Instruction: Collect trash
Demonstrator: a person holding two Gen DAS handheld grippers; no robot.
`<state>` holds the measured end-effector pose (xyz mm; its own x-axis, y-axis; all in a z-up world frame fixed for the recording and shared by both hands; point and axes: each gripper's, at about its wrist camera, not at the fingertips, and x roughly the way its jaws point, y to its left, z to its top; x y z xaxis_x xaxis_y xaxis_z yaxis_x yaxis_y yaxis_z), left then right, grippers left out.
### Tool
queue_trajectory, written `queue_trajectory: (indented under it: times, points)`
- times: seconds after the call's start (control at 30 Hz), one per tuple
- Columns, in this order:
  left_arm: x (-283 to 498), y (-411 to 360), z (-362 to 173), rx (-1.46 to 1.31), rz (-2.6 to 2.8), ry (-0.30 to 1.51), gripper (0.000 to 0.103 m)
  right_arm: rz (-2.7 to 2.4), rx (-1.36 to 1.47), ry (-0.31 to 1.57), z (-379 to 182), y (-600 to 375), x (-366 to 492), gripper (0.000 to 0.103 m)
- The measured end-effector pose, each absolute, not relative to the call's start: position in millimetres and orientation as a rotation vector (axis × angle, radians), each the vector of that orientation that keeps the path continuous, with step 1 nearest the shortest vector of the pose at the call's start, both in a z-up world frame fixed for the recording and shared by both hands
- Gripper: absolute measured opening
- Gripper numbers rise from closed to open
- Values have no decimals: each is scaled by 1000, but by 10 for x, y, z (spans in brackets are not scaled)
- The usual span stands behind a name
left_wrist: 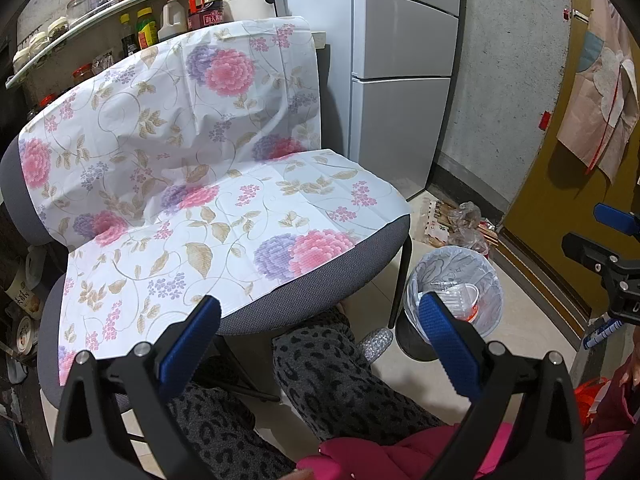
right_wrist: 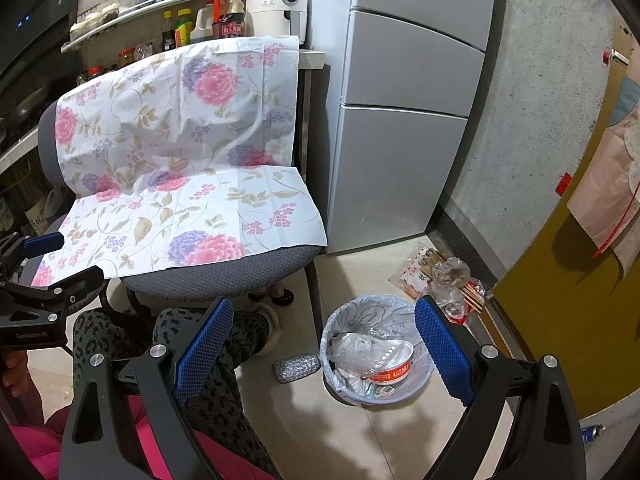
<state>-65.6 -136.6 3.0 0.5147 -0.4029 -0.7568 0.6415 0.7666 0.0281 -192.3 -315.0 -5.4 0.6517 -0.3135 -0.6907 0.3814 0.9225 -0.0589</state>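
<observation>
1. Both tools are empty. The left gripper (left_wrist: pixel 320 328) has its jaws spread wide, hovering over the person's patterned trousers (left_wrist: pixel 332 376), and the right gripper (right_wrist: pixel 324 348) is equally spread, above the floor beside the bin.
2. The trash bin (right_wrist: pixel 340 384), lined with a pale bag, stands on the floor near the chair's front leg. It already holds a red-and-white instant noodle bowl (right_wrist: pixel 390 366) and crumpled clear plastic packaging (right_wrist: pixel 356 348).
3. The trash that remains, by my reading, is the pile of wrappers and skewers (right_wrist: pixel 440 276) on the floor beyond the bin, against the wall between the fridge (right_wrist: pixel 400 140) and the yellow door (right_wrist: pixel 560 320).
4. To do this step well, I would use the right gripper, which is nearer: pass it over the bin, lower it on the crumpled plastic bag on top of the pile, and close on a bunched fold rather than a flat sheet.
5. The thin skewers will probably slip from wide pads; taking them as a bundle, or wrapped in the packet, looks safer.
6. A small silvery object (right_wrist: pixel 298 366) lies on the floor just beside the bin; whether it is trash I cannot tell.
7. The chair (right_wrist: pixel 224 276), draped in a floral cloth (right_wrist: pixel 180 140), carries nothing visible to collect.
8. Obstacles: the bin itself sits between gripper and pile, the person's knees crowd the left side, and the door edge is close behind the pile.
</observation>
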Motion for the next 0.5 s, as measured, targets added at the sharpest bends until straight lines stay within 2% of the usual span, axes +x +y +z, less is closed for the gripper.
queue_trajectory:
  times: [0.5]
  points:
    - [-681,-1368,74,313,-639,796,96,-393,94,766,-48,-3153,-1922,92]
